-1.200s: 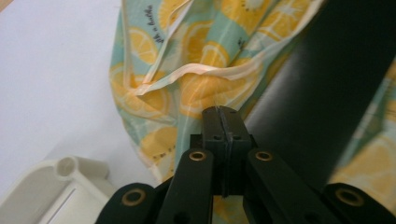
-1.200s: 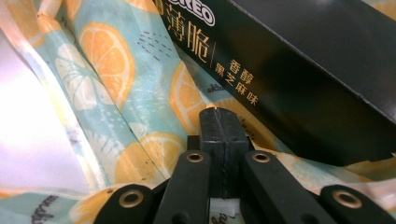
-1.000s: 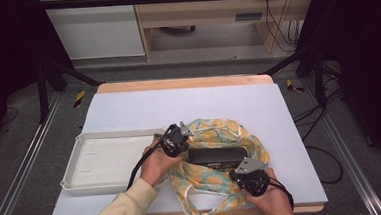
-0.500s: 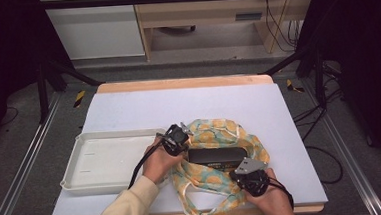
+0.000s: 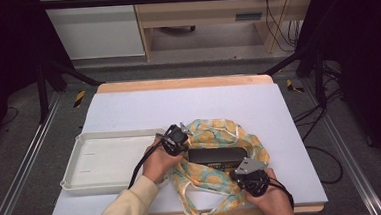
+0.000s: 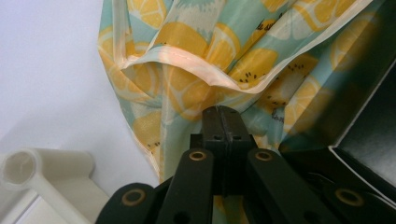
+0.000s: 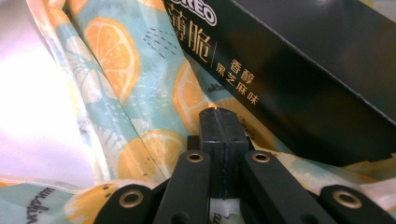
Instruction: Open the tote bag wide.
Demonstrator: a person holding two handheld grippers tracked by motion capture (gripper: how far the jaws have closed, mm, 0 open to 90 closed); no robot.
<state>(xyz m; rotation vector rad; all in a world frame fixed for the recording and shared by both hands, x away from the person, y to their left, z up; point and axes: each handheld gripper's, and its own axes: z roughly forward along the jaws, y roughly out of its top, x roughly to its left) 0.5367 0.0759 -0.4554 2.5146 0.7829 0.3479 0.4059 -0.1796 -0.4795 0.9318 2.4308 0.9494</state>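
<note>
Black left tongs (image 6: 223, 116) and right tongs (image 7: 219, 119) are clenched, both pinching lemon-print cloth (image 5: 215, 136).

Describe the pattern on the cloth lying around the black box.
Yellow-orange citrus slices on pale mint green, with cream edging; the cloth shows best in the left gripper view.

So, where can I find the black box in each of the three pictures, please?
High view: the black box lies near the table's front edge, right of centre, on the lemon-print cloth, between the two grippers.
Left gripper view: its edge sits at the right border, behind the jaws.
Right gripper view: it crosses the upper right, with printed lettering.
Shared landmark: the lemon-print cloth around the box.
</note>
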